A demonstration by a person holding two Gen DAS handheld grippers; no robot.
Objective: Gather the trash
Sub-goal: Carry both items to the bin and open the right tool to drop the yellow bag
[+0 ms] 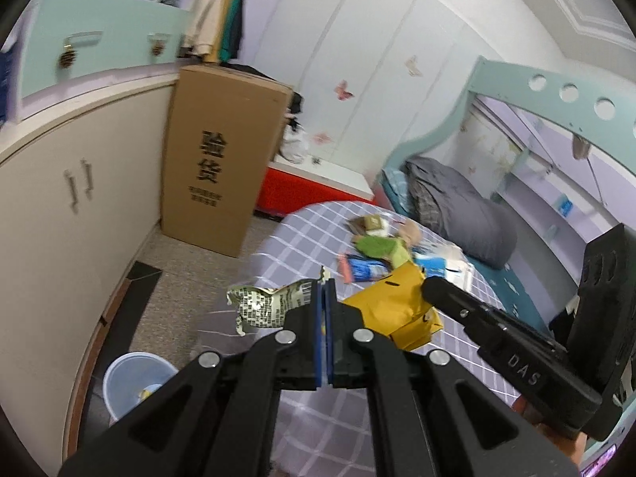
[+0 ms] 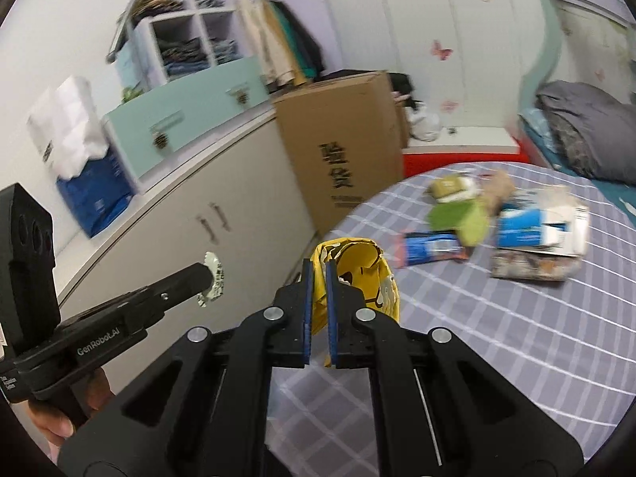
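Plainly crumpled: yellow bag [image 2: 359, 278], green-printed wrapper [image 1: 264, 306].

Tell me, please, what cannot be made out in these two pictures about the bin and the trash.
- Bin, left wrist view: its contents are mostly hidden by the left gripper.
- Green printed wrapper: the print is too small to read; in the right wrist view only a scrap shows.
- Yellow bag, right wrist view: its lower part is hidden by the right gripper.
- Trash pile on the table: blurred.
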